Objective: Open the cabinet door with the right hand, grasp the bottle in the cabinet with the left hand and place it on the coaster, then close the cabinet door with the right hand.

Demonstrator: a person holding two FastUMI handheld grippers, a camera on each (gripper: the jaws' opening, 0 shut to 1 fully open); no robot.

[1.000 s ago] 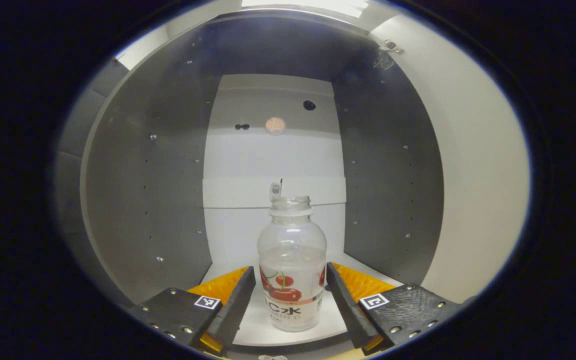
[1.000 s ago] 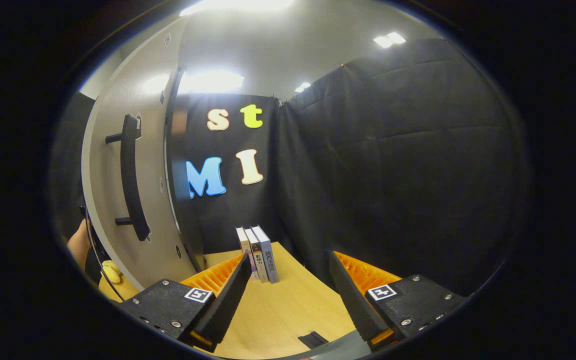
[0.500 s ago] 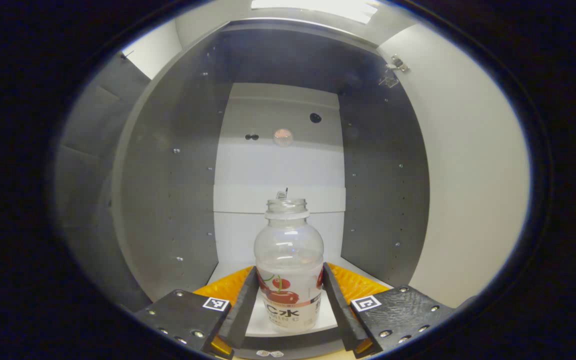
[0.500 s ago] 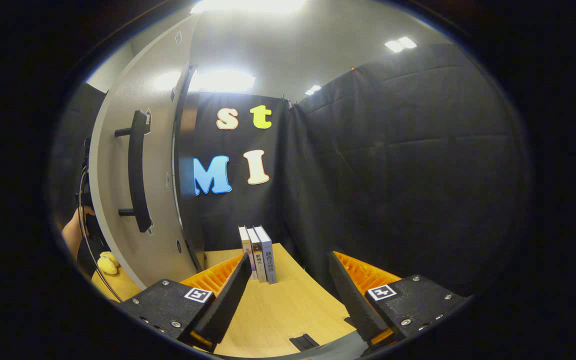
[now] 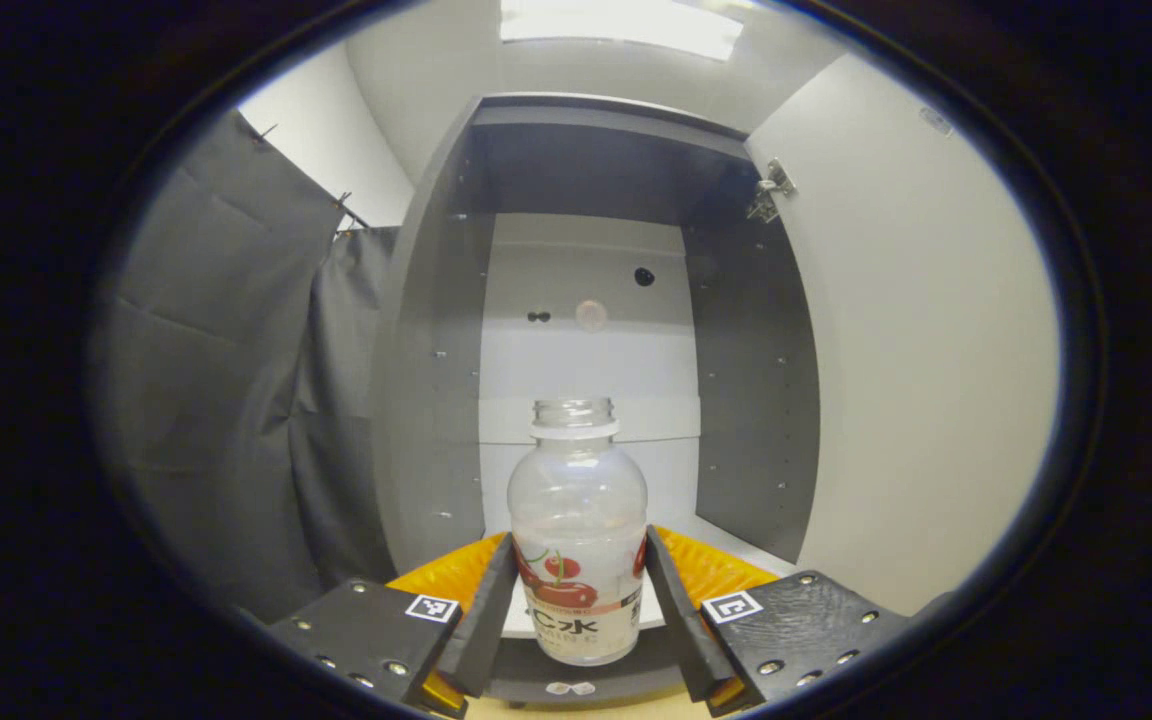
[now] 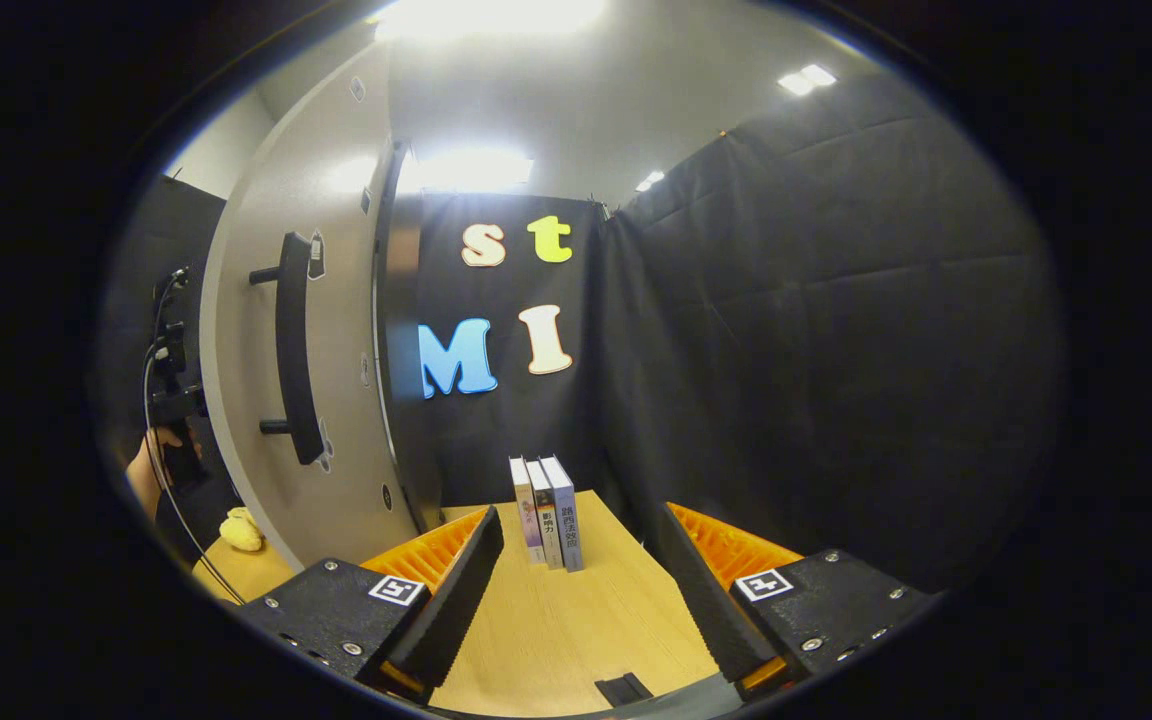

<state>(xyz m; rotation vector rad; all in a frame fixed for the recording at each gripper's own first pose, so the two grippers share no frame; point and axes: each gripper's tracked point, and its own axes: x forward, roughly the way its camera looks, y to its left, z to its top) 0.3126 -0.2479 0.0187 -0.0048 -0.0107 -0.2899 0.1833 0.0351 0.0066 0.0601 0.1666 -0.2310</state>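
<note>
While the cabinet [image 5: 436, 330] stands open, its door [image 5: 916, 380] swung out to the right in the left gripper view, the bottle [image 5: 577, 545] sits upright between the fingers of the left gripper [image 5: 576, 625]. Both fingers press on its labelled lower body, one on each side, so the left gripper is closed on it. The bottle's long axis runs straight up, at right angles to the fingers, with its open, capless neck on top. It appears at the cabinet's front edge or just outside it, and I cannot tell whether its base rests on anything.

By my judgement the coming move is carrying the bottle to the coaster, and that depends on keeping this upright axis while it travels; I cannot pick out a coaster with certainty.

From the right gripper view, the right gripper [image 6: 576, 600] hangs over the table [image 6: 576, 620] with its fingers spread wide and nothing between them. The door's outer face and handle [image 6: 294, 350] lie to its left, near but apart, so the right hand is the nearer one for closing. Books [image 6: 548, 510] stand farther back on the table.
</note>
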